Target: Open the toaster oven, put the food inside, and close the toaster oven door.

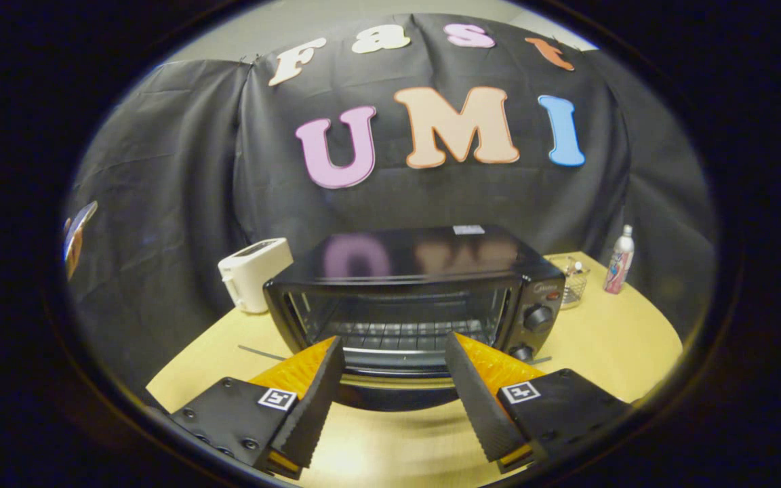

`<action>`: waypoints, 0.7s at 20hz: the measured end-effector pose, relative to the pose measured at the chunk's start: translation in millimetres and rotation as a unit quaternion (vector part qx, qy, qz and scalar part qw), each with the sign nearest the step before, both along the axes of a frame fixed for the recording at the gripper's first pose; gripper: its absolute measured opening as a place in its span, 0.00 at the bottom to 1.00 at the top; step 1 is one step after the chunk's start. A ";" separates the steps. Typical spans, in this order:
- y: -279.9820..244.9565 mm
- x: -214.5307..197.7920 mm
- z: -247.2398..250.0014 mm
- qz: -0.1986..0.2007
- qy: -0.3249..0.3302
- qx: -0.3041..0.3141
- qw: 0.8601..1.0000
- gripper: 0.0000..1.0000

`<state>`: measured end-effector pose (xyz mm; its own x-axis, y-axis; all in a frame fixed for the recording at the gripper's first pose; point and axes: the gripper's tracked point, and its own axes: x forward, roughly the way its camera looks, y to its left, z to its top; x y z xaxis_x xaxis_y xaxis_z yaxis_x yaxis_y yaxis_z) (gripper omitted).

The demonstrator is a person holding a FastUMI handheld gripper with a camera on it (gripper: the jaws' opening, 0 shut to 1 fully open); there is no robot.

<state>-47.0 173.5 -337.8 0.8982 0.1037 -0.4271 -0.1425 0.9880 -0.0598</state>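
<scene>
Gripper (394, 356) spread wide with nothing in its grasp, and the black toaster oven (415, 298) sits just ahead on the wooden table (607, 339), its door (394, 390) dropped open between the fingertips.

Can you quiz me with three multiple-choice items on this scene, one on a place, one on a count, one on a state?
1. Where is the white toaster?
A. Beside the black toaster oven
B. On top of it
C. Inside it

2. How many round knobs show on the oven's front?
A. Two
B. Five
C. None

3. How is the gripper?
A. Shut on the oven door
B. Open, holding nothing
C. Shut on the bottle

Key: 1 A, it stands on the yellow wooden table next to the oven. 2 A, one sits above the other. 3 B, its fingers stand apart before the oven.
</scene>
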 end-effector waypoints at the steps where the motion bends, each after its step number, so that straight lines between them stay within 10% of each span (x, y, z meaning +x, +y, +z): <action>1: -0.9 -1.8 -4.6 -0.002 0.011 0.001 1.000 0.95; 14: -11.2 -31.9 -105.5 0.003 0.183 -0.046 0.982 0.93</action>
